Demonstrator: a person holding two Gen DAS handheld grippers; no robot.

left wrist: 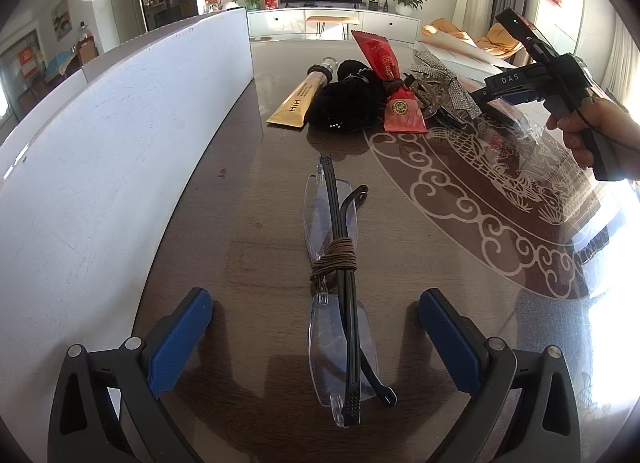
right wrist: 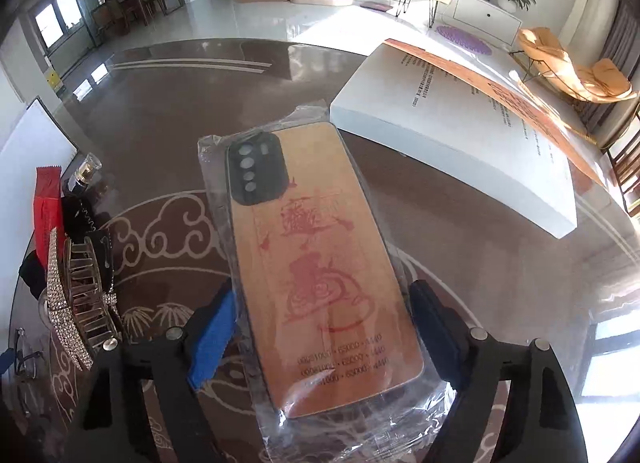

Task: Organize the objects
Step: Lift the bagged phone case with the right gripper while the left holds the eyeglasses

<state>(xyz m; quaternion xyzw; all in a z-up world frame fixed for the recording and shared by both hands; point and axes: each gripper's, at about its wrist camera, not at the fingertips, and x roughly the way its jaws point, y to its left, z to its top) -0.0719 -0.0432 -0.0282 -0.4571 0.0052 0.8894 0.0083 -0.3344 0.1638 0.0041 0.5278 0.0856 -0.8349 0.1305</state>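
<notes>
Your right gripper [right wrist: 320, 327] straddles a phone case [right wrist: 320, 263] sealed in clear plastic wrap, its blue pad and its black one standing at either long edge of the case; whether the pads press on it you cannot tell from the wrist view. From the left wrist view, your right hand [left wrist: 592, 131] holds that gripper over the glass-topped table [left wrist: 248, 223], the plastic glinting below its fingers. Beyond the case, ahead and to the right, a white box [right wrist: 460, 143] lies flat with an orange sheet across its top. Left of the gripper sit a rhinestone hair clip [right wrist: 68, 303], a black pouch [right wrist: 76, 215] and a red packet [right wrist: 46, 215].

Your left gripper [left wrist: 316, 327] hangs with its jaws wide apart, clamped on nothing. Between its fingers, flat on the table, lie rimless folded glasses [left wrist: 340, 303] bound at the middle with brown cord. Farther ahead of it a gold tube [left wrist: 304, 99], the black pouch and the red packet rest side by side. A white panel [left wrist: 120, 143] stands along its left.
</notes>
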